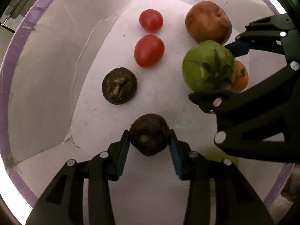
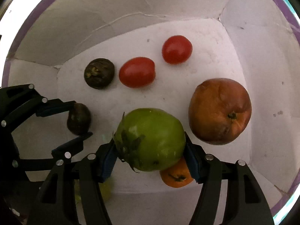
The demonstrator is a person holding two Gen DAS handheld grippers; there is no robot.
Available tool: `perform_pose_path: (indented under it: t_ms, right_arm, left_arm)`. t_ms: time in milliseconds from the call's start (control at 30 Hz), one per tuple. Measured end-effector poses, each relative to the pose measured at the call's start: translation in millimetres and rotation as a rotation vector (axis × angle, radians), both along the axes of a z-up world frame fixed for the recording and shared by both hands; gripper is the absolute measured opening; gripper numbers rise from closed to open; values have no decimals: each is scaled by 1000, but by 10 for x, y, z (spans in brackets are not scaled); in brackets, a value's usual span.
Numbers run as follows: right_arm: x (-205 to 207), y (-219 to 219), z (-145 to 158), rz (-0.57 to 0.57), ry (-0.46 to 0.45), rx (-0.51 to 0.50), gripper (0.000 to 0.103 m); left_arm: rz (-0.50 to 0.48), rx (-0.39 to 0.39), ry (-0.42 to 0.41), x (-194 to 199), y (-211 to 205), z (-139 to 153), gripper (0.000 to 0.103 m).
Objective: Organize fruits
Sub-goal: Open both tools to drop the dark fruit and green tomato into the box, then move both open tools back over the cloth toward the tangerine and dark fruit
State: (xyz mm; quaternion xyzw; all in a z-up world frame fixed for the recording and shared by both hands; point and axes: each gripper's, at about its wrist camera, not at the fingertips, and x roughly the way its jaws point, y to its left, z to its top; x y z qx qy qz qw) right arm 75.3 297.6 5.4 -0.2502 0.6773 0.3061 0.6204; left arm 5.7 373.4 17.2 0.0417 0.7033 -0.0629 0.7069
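Note:
My left gripper [image 1: 149,132] points down into a white box and is shut on a small dark fruit [image 1: 149,136], with a blue pad against each side. The right wrist view shows that gripper [image 2: 81,120] and dark fruit [image 2: 78,119] at the left. My right gripper [image 2: 150,138] is shut on a large green tomato [image 2: 150,139] with a dried calyx, held just over the box floor. In the left wrist view the right gripper [image 1: 208,70] and green tomato [image 1: 208,65] are at the right.
On the white box floor lie two red tomatoes [image 2: 177,49] [image 2: 137,72], a dark wrinkled fruit [image 2: 99,73], a big brownish-red fruit [image 2: 220,110] and a small orange fruit [image 2: 176,176] under the green tomato. Purple-rimmed walls [image 2: 75,28] enclose everything.

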Motion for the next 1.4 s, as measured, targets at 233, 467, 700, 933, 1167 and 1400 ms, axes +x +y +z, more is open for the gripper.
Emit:
perform_pose_path:
  t_ms: [233, 467, 700, 933, 1167, 1400]
  right_arm:
    - [59, -144, 89, -31, -23, 49, 71]
    - [-26, -359, 315, -55, -112, 136, 74]
    - [-458, -972, 1161, -91, -326, 399, 79]
    - [-973, -2112, 1683, -302, -451, 560, 87]
    - [-1269, -3390, 1473, -519, -489, 517, 87]
    - [-1628, -4381, 1155, -714, -493, 457, 87]
  left_arm:
    - [44, 25, -22, -76, 94, 78, 67]
    - [122, 56, -119, -200, 179, 255, 79]
    - [209, 131, -378, -655, -3, 822, 87]
    - [325, 212, -601, -876, -972, 1574, 101]
    - [131, 185, -686, -1082, -2284, 1690, 101]
    - [-164, 100, -602, -1095, -3495, 1356, 101]
